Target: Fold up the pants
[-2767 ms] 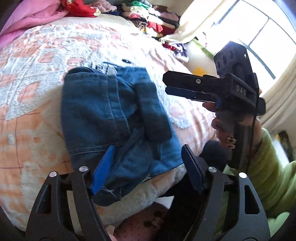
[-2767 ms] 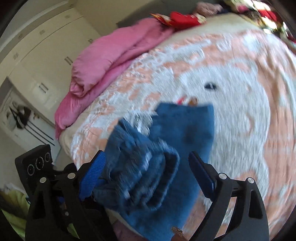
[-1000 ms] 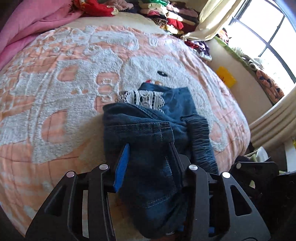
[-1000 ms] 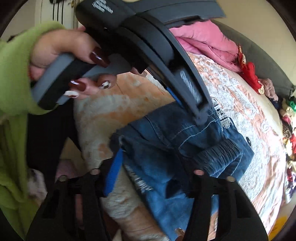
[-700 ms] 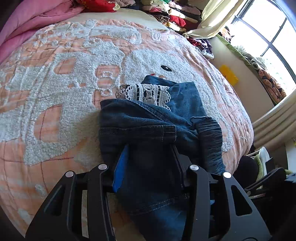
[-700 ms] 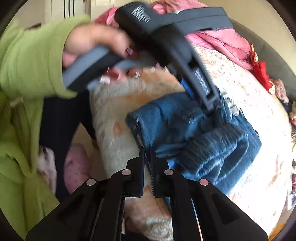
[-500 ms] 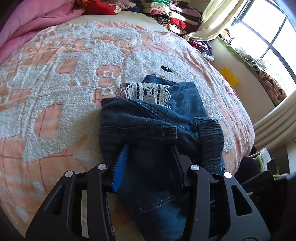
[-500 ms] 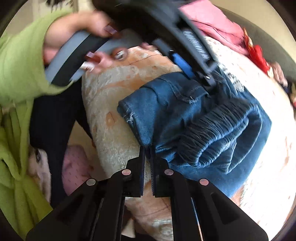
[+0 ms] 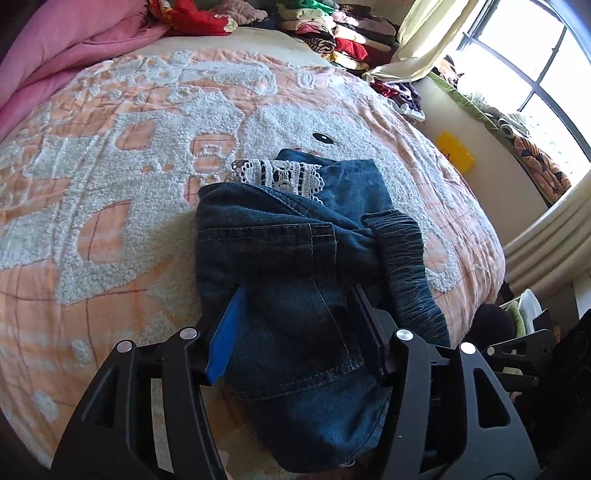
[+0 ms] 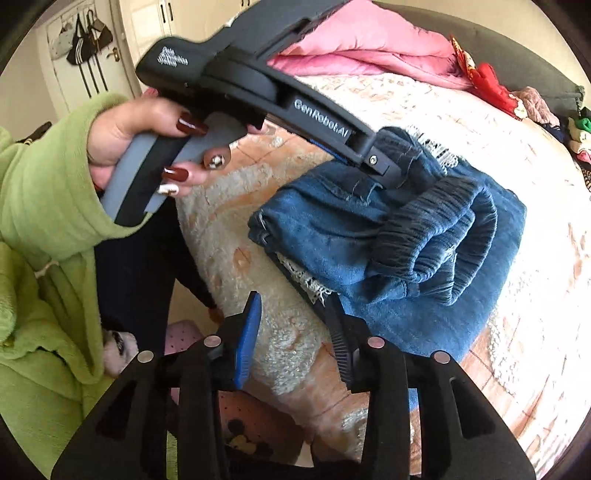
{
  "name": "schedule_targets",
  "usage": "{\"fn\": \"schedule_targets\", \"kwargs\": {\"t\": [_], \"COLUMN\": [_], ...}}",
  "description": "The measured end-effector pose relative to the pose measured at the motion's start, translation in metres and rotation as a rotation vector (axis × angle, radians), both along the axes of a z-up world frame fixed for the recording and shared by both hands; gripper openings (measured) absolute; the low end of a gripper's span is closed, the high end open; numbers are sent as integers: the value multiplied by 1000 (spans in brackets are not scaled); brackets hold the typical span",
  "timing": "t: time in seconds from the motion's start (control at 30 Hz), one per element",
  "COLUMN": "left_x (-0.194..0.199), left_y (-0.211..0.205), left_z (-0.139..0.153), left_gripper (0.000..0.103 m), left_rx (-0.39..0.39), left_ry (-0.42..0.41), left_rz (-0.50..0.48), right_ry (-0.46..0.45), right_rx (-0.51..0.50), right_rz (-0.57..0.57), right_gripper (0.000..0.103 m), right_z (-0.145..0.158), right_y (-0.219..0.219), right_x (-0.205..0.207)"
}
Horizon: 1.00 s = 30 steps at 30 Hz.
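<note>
The blue denim pants lie folded in a thick bundle near the bed's front edge, with a white lace trim at the far side and a dark ribbed waistband on the right. My left gripper has its fingers either side of the bundle's near part, pressing down on the denim. In the right wrist view the pants lie ahead, and the left gripper presses on them. My right gripper is open and empty just off their near edge.
The bed has a peach and white fluffy blanket. A pink duvet and piles of clothes lie at the far end. The bed's edge and floor are close to the right gripper. A window is at the right.
My right gripper was shut by the pants' edge and has opened and drawn back. My left gripper stays pressed on the bundle, almost unmoved.
</note>
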State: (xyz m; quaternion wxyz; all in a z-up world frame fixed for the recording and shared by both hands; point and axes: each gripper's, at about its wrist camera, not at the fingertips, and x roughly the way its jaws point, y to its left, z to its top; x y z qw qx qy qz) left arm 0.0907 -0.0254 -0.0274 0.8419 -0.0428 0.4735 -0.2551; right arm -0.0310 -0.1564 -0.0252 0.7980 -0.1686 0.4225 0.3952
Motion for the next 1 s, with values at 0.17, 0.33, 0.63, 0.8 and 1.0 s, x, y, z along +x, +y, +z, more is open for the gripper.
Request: {"fn": "schedule_targets", "kwargs": {"t": [0.17, 0.33, 0.63, 0.8, 1.0], "left_x": [-4, -7, -16, -22, -27], "left_y": [2, 6, 12, 16, 27], "left_z": [4, 10, 20, 27, 37], "left_gripper": [51, 54, 63, 70, 81], "left_rx": [-6, -10, -19, -24, -26], "left_ry": [-8, -22, -41, -57, -85], "left_rz": [9, 17, 24, 35, 63], "right_ry": [-30, -48, -101, -124, -148], "right_rx": [27, 52, 81, 98, 122], "right_rz": [-16, -53, -155, -208, -257], "right_gripper": [48, 58, 80, 86, 92], "right_z": [17, 28, 47, 54, 63], "right_y": [-4, -11, -28, -35, -41], "right_x": [-4, -4, 0, 2, 5]}}
